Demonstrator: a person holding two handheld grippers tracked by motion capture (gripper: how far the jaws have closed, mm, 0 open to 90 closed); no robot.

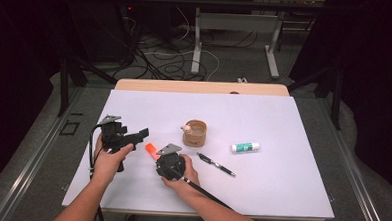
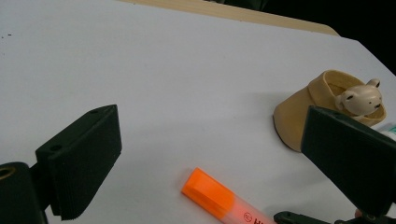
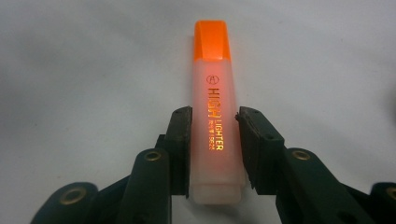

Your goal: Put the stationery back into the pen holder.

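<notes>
Right gripper [image 3: 214,123] had its jaws closed on the highlighter's [image 3: 215,116] pale body, orange cap pointing away, w/ the marker flat on the white table [image 1: 281,184]. Left gripper [image 1: 133,136] hung open just beside the cap, nothing btwn its jaws. Farther off sat a tan cup [image 1: 195,133] w/ a small bear figure [image 2: 360,99] at its rim.

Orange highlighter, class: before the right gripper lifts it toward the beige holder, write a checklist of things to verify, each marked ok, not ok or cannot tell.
1. Highlighter sits between the right gripper jaws: ok.
2. Both pads press its barrel: cannot tell; the right one seems slightly off.
3. Cap on: ok.
4. Left gripper open, holding nothing: ok.
5. Bear pen holder upright, mouth up: ok.
6. Black pen and glue stick lie apart from the highlighter: ok.
</notes>
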